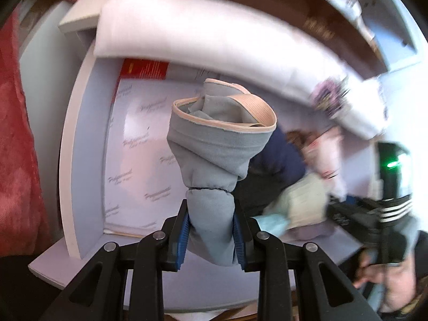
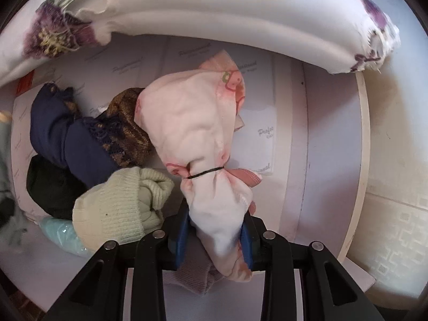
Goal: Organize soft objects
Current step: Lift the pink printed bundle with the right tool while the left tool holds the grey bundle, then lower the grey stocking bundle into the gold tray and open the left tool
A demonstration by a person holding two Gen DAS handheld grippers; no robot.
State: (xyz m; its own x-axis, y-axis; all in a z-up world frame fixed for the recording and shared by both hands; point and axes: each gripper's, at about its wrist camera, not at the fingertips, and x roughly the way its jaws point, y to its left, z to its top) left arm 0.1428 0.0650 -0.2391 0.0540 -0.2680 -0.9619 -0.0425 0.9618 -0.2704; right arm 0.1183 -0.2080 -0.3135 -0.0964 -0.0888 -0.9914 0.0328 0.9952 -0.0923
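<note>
**Two tied bundles held over the drawer**

The right side of the left wrist view is badly smeared. There the right gripper (image 1: 385, 214) is only a dark blur with white stripes and a green light, and the hand under it cannot be made out. The white pillow (image 2: 214, 8) with purple flowers hangs over the far side of the drawer (image 2: 321, 160) and hides what lies behind it. The drawer's near edge is cut off by the black gripper arms in both views.

The drawer is white and lined with printed paper. On its left side sits a heap of soft things. The navy cloth (image 2: 69, 139) is at the far end of the heap, with a brown and gold cloth (image 2: 128, 123) touching it on the right. A black bundle (image 2: 50, 190) sits just in front of the navy one. The pale green knit (image 2: 117, 208) is nearest, with a shiny teal packet (image 2: 61, 234) poking out from under it. The right side of the drawer shows only paper.

The left gripper (image 1: 211, 238) is clamped on the thin end of the grey bundle (image 1: 216, 147). The bundle is tied with a dark band and stands over the drawer's left side, fat end pointing away from the gripper.

The right gripper (image 2: 216, 235) has its blue pads squeezed on the pink bundle (image 2: 192, 123). It is tied with a black band and hangs over the middle of the drawer, just right of the heap, its long way running from the pads to the pillow.
</note>
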